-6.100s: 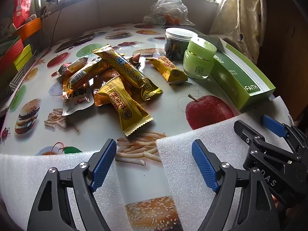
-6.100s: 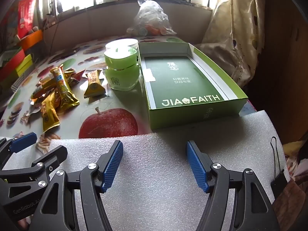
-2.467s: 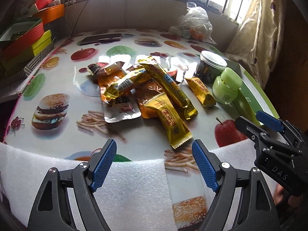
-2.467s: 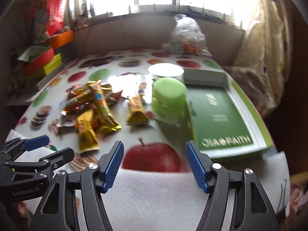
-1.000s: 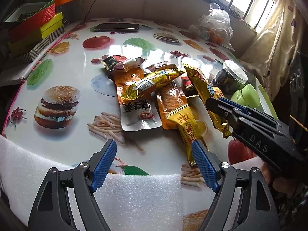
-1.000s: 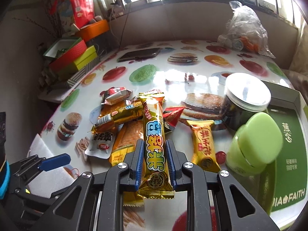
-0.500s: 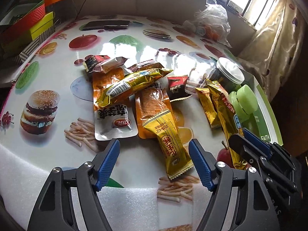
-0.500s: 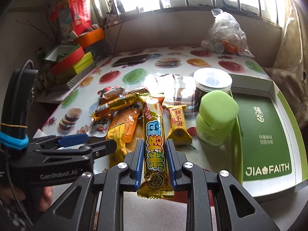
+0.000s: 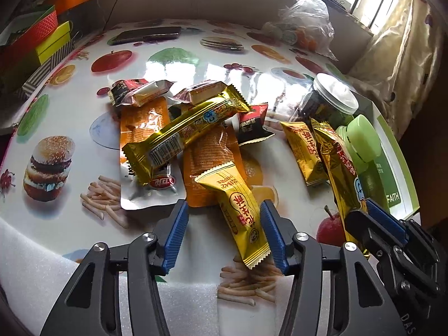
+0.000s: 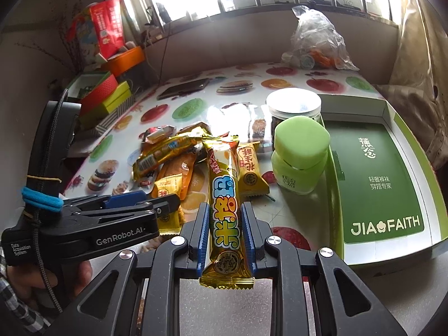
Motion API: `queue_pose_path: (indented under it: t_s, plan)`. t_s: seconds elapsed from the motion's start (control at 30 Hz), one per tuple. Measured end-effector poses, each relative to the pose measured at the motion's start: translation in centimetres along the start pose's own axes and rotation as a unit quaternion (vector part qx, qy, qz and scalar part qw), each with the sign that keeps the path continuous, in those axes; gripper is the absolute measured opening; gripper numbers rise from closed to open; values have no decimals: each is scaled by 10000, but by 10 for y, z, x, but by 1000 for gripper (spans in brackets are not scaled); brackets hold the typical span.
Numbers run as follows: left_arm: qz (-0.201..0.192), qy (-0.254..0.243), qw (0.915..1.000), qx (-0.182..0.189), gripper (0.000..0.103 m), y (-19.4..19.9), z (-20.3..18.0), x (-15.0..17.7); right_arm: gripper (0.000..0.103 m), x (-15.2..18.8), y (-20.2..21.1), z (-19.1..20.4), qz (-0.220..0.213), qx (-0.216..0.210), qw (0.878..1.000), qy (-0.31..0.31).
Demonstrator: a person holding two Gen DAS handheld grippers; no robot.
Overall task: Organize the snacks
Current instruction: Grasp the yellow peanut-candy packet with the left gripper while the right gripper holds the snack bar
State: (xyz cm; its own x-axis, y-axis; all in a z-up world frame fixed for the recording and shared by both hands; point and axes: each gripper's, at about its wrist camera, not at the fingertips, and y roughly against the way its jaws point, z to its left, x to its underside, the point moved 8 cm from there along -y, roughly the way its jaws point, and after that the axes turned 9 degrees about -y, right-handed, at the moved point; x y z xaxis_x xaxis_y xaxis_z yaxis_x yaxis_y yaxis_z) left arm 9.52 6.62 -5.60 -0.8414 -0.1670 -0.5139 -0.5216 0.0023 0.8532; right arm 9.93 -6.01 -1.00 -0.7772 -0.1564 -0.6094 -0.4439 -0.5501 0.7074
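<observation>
My right gripper is shut on a long gold snack bar with blue and white letters, held above the table; it also shows in the left wrist view. My left gripper is open, its blue pads on either side of a yellow snack packet lying on the table, not touching it. A pile of snacks lies beyond: a gold bar, orange pouches, small red and black packets. Another yellow packet lies to the right.
An open green box sits at the right. A green jar and a clear jar with a white lid stand beside it. A plastic bag and a phone lie at the back. White foam covers the near edge.
My left gripper has moved forward and narrowed around the yellow packet. My right gripper, holding the gold bar, has shifted slightly toward the green box.
</observation>
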Motion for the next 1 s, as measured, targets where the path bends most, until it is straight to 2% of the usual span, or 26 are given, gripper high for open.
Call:
queue_pose_path:
  t_s: [0.1,0.23,0.5,0.57,0.63,0.73,1.0]
  plan:
    - [-51,-26,10000,19,44,0,-3,-2,22,0,1,0,-10,32,10000,-16]
    - [-96,-91,9999,96,30,0,-7,-4,22,0,2,0,-11,44,10000,-31]
    - [-131,-112,9998,117,27,3,-6,-4,22,0,5,0,-40,61,10000,-34]
    - [-154,-135,9997,108,20,5,-6,-4,22,-1,6,-1,-61,56,10000,-31]
    - [-193,-159,9996,115,20,8,-6,-4,22,-1,8,0,-73,52,10000,-20]
    - [-240,-172,9995,109,12,13,-4,-4,22,-2,9,2,-92,65,9999,-14]
    - [-204,-122,9996,152,12,12,-2,0,22,-1,11,7,-104,71,9999,-14]
